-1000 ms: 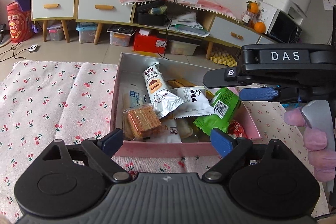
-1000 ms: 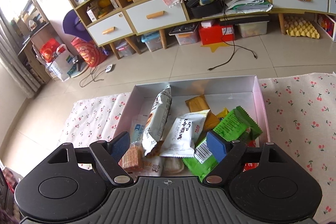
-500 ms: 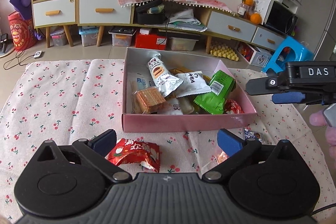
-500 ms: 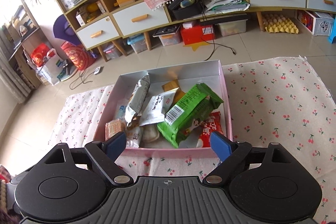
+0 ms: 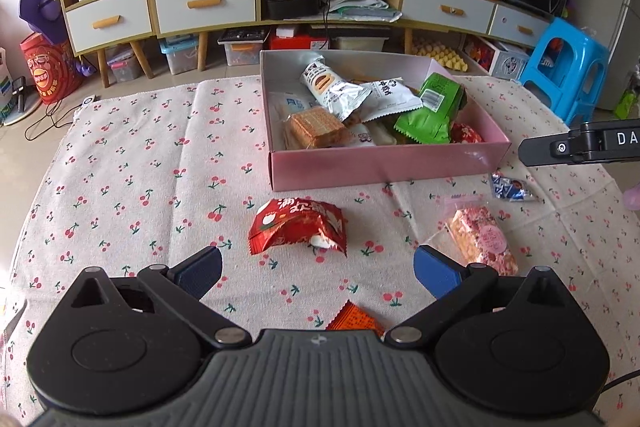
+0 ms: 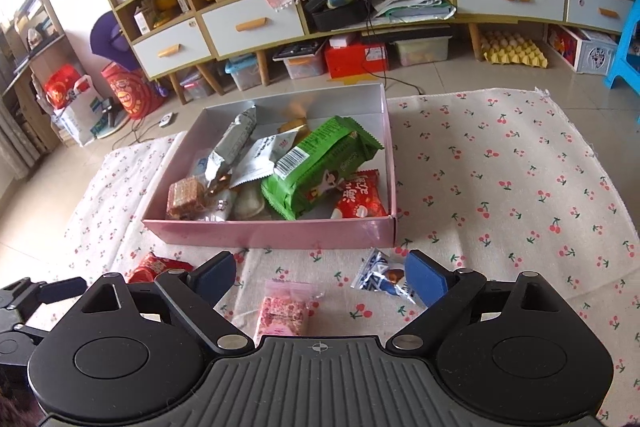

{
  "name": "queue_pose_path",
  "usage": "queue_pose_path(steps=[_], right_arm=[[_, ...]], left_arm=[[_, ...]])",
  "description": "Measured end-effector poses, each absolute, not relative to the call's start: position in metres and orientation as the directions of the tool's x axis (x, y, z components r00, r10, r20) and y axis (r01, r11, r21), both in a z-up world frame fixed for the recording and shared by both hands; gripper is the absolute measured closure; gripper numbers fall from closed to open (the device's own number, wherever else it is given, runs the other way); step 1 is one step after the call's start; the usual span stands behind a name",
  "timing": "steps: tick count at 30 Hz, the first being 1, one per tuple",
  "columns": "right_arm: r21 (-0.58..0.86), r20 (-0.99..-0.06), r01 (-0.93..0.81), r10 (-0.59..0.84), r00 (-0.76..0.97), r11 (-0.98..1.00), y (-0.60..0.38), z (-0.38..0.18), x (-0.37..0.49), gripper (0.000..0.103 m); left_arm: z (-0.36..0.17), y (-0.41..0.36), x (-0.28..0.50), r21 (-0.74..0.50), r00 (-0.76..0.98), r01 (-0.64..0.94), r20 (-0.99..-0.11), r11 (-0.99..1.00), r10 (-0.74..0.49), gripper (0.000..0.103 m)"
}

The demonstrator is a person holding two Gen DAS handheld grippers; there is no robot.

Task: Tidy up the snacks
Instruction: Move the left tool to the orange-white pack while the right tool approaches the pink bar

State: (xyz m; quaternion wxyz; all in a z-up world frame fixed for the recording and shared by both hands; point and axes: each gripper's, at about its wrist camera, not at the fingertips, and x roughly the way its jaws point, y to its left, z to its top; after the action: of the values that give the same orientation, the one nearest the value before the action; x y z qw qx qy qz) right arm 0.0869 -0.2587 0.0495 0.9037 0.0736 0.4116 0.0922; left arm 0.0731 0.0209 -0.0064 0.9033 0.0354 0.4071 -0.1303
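A pink box (image 5: 384, 163) (image 6: 276, 233) on the cherry-print cloth holds several snack packets, a green one (image 5: 432, 111) (image 6: 320, 167) on top. In front of it lie a red packet (image 5: 298, 227) (image 6: 154, 265), a clear pack of pink bars (image 5: 480, 239) (image 6: 284, 311), a blue-white sweet (image 5: 510, 187) (image 6: 384, 277) and an orange packet (image 5: 356, 319) half hidden by the left gripper's body. My left gripper (image 5: 318, 273) is open and empty, just short of the red packet. My right gripper (image 6: 320, 279) is open and empty above the pink bars; its side (image 5: 580, 145) shows at right in the left wrist view.
The cherry-print cloth (image 5: 120, 179) (image 6: 512, 179) covers the floor around the box. Behind stand low cabinets with drawers (image 5: 204, 3) (image 6: 252, 23), storage bins, a red box and cables. A blue plastic stool (image 5: 564, 67) is at the right.
Both grippers have drawn back from over the box, and their jaws stand wider. The loose packets on the cloth in front of the box have come into view.
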Motion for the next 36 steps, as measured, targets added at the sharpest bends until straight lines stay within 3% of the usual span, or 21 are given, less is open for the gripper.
queue_pose_path(steps=[13,19,29,36], right_arm=[[0.037,-0.761,-0.203,0.159,0.630,0.979,-0.258,0.008,0.063,0.008],[0.061,-0.773,-0.232,0.193,0.604,0.971,-0.251,0.000,0.054,0.008],[0.072,-0.767,-0.239,0.207,0.608,0.968,-0.245,0.001,0.055,0.008],[0.106,-0.768,-0.226,0.224,0.600,0.968,-0.245,-0.001,0.058,0.008]], left_arm=[[-0.029,0.028,0.048,-0.035,0.585,0.260,-0.789,0.965,-0.186,0.001],[-0.022,0.016,0.036,-0.038,0.624,0.173,-0.769,0.984,-0.139,0.001],[-0.037,0.006,0.042,-0.146,0.557,-0.102,-0.828,0.984,-0.065,0.006],[-0.036,-0.008,0.040,-0.132,0.565,-0.109,-0.824,0.985,-0.048,0.008]])
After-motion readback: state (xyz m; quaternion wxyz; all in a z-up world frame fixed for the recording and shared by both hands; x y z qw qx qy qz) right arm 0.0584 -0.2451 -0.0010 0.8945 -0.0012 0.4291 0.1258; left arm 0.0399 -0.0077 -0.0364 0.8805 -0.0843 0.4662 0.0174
